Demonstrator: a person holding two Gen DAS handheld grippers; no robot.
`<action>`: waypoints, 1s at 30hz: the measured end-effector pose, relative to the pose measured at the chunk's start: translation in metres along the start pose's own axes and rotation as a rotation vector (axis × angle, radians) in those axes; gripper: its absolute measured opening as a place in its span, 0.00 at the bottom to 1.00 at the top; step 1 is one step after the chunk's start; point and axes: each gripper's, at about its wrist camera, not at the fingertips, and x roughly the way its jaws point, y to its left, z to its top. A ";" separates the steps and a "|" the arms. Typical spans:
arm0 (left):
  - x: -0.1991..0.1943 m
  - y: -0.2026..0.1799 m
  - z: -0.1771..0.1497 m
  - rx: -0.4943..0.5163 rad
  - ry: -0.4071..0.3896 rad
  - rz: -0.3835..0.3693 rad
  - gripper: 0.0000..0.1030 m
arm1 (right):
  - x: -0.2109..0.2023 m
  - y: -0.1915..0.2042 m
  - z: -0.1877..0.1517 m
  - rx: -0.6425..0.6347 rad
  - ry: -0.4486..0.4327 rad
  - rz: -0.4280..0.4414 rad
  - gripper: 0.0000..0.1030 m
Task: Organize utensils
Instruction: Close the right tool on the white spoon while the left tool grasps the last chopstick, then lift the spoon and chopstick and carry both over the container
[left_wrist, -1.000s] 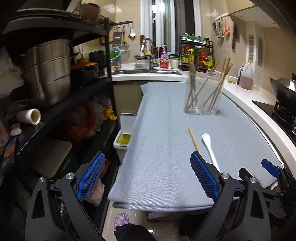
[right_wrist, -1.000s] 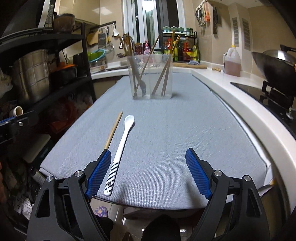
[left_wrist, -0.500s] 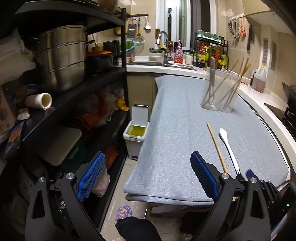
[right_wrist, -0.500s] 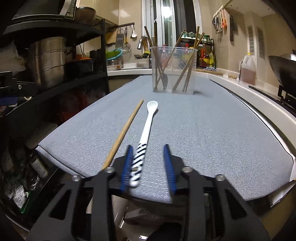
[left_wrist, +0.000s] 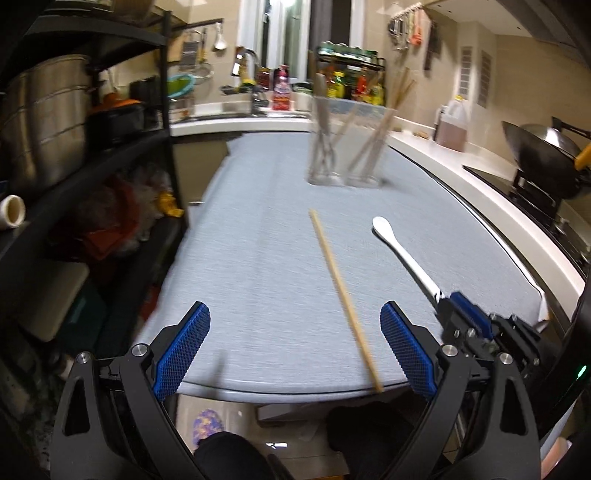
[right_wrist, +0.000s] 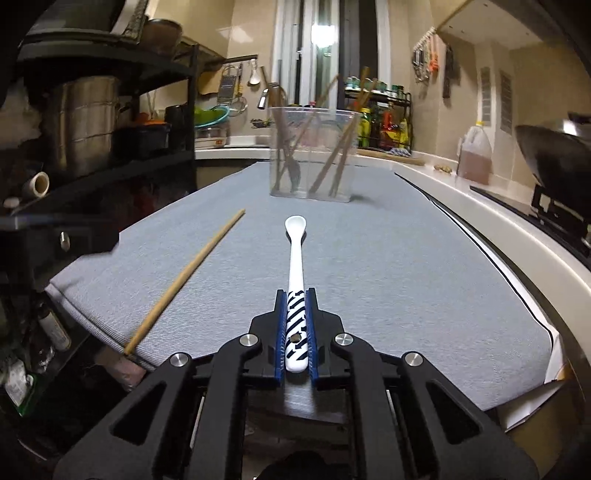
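Kitchen counter w/ grey mat (right_wrist: 369, 277): right gripper (right_wrist: 295, 295), jaws just closed, clamps the white spoon (right_wrist: 295, 254) by its striped handle; chopstick (left_wrist: 343, 291) alongside. Left gripper (left_wrist: 295, 343) gapes, empty. Clear utensil holder (right_wrist: 312, 155) beyond; only right view shows the stripes.

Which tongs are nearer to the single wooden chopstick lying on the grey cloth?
Left. The left tongs are open with the chopstick running between their pads. The right tongs are shut on the white spoon, beside the chopstick.

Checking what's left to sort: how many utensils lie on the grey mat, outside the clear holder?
2. A wooden chopstick lies on the left, its near end at the mat's edge. A white spoon lies beside it, its striped handle clamped in the right tongs.
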 end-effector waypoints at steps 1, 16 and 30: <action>0.005 -0.004 -0.002 0.003 0.007 -0.017 0.88 | 0.000 -0.006 0.000 0.019 0.003 0.000 0.10; 0.029 -0.032 -0.029 0.126 -0.031 -0.044 0.20 | 0.001 -0.028 -0.019 0.066 -0.039 -0.022 0.12; 0.023 -0.027 -0.035 0.129 -0.070 -0.065 0.08 | -0.017 -0.028 -0.033 0.045 -0.088 -0.003 0.10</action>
